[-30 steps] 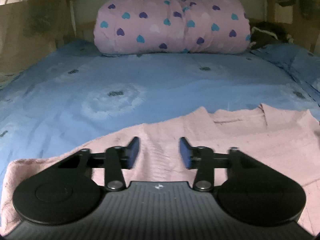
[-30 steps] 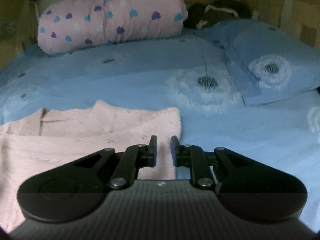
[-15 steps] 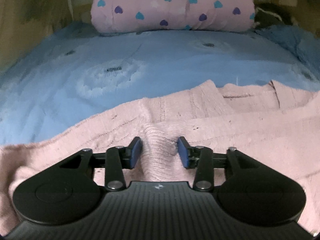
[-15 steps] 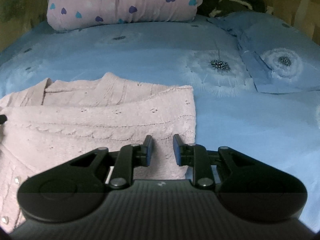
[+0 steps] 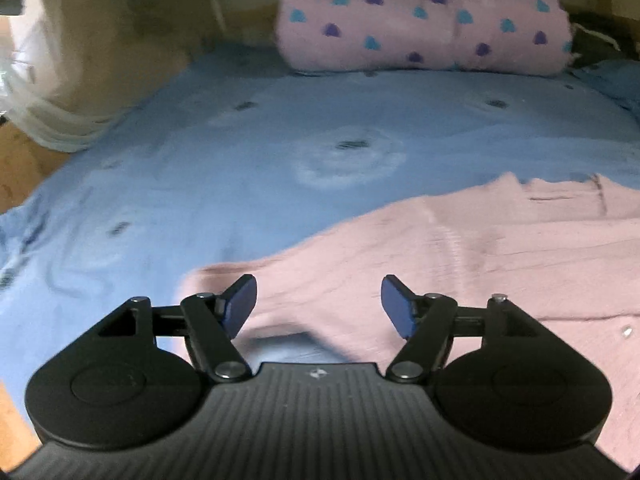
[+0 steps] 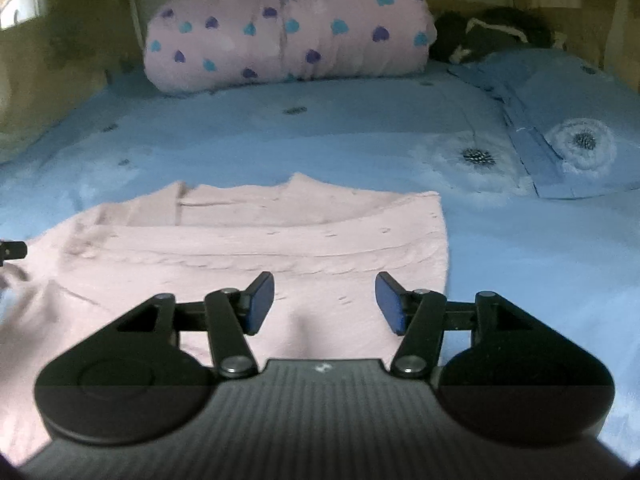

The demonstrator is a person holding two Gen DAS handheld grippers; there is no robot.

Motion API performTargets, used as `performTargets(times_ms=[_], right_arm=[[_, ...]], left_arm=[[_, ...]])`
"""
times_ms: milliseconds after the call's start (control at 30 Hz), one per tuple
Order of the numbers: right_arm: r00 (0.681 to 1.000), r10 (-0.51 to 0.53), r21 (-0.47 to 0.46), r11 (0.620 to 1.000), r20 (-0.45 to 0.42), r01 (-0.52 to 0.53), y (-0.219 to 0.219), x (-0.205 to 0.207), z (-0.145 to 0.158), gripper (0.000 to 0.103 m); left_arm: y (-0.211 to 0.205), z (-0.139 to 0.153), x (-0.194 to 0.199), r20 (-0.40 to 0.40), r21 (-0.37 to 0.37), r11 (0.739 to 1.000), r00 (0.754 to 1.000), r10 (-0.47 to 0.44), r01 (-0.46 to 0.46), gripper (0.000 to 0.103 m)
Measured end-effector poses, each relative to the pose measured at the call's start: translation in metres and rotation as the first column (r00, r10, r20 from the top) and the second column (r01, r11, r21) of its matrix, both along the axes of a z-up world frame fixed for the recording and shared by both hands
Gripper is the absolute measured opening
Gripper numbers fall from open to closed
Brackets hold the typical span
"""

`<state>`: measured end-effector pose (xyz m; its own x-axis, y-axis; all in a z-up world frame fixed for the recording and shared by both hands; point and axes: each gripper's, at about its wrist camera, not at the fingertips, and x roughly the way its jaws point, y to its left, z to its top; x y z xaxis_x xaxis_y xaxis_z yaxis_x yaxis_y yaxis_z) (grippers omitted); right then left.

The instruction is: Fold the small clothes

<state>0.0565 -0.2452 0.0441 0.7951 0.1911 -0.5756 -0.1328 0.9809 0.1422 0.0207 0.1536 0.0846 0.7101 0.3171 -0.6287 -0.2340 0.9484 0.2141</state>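
A small pink knitted cardigan (image 5: 480, 248) lies flat on the blue bedsheet (image 5: 240, 152), collar toward the far side. My left gripper (image 5: 318, 304) hovers over its left sleeve end, jaws opening, with no cloth pinched between the blue pads. In the right wrist view the cardigan (image 6: 248, 240) shows its folded right edge, and my right gripper (image 6: 325, 302) stands over that side, jaws opening too, nothing pressed between them. A bit of the left gripper (image 6: 12, 250) peeks in at the left edge.
A rolled pink quilt with hearts (image 5: 424, 20) lies at the head of the bed. A blue pillow (image 6: 572, 120) and a dark bundle (image 6: 492, 36) sit at the far right. The bed's left edge and wooden floor (image 5: 16, 168) show on the left.
Both grippers let go of the pinched knit and opened wide. Both pulled back from the cardigan; the left one also swung left, so more bedsheet and floor show.
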Motion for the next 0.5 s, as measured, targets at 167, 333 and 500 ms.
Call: performTargets(times_ms=[167,333,500], right_arm=[[0.999,0.042,0.037,0.998,0.011,-0.042,0.012,-0.032,0.008,0.058],[0.998,0.059,0.04,0.997,0.004,-0.059,0.018,-0.064,0.012,0.058],[0.999,0.04,0.019,0.999,-0.024,-0.04,0.021,-0.088,0.009,0.058]], left_arm=[[0.037,0.014,-0.034,0.008,0.017,0.998,0.998,0.067,-0.067,0.081],[0.067,0.009,-0.062,-0.001,-0.02,0.992,0.992,0.126,-0.126,0.081],[0.086,-0.011,-0.076,-0.011,-0.104,0.98,0.986,0.168,-0.168,0.082]])
